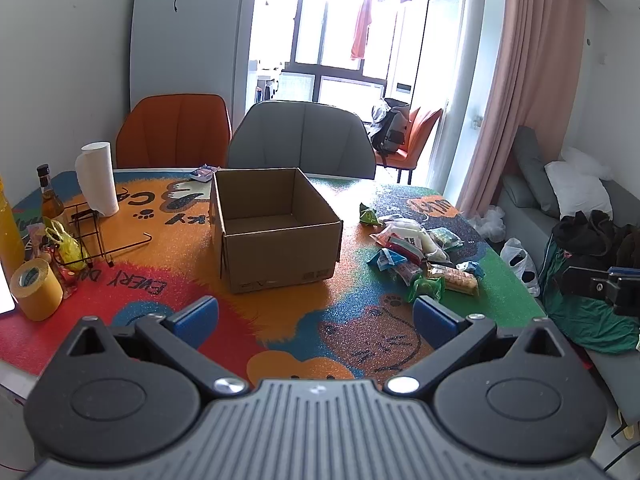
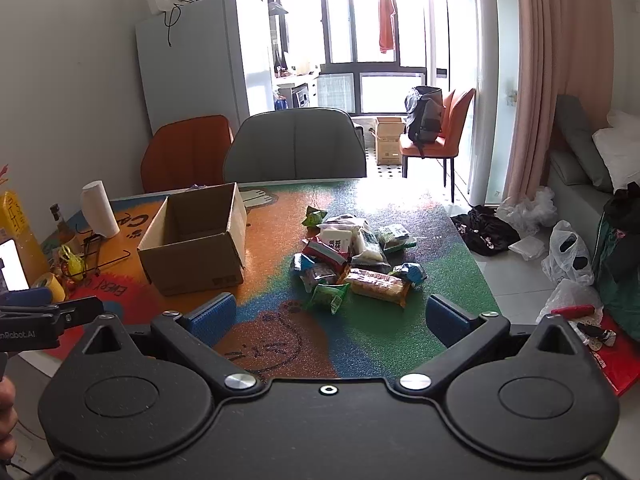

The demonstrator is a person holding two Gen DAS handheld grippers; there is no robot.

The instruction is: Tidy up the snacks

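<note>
A table with a bright cartoon-print mat (image 1: 280, 320) fills both views. On it stands an open cardboard box (image 1: 276, 228), apparently empty, with its flaps up. To the right of the box, well apart from it, lies a loose heap of snacks (image 2: 356, 256): small crinkly packets in green, blue and red, a long orange-brown pack of biscuits (image 2: 378, 286) at the near edge, and soft white pouches behind.

The left gripper (image 1: 316, 314) hangs above the near edge of the table, its blue pads spread wide, holding nothing. The right gripper (image 2: 328, 312) hangs just short of the heap, also spread wide and empty.

The packets look light, soft and slippery; thin film will likely crumple and slide under a pinch. A grip across the middle of a packet, or on its sealed end, seems safest. The biscuit pack looks stiffer but breakable, so a gentle squeeze across its narrow width would suit it. The green packet (image 2: 330, 298) nearest the right gripper lies clear of the pile and seems easiest to take first.
</note>
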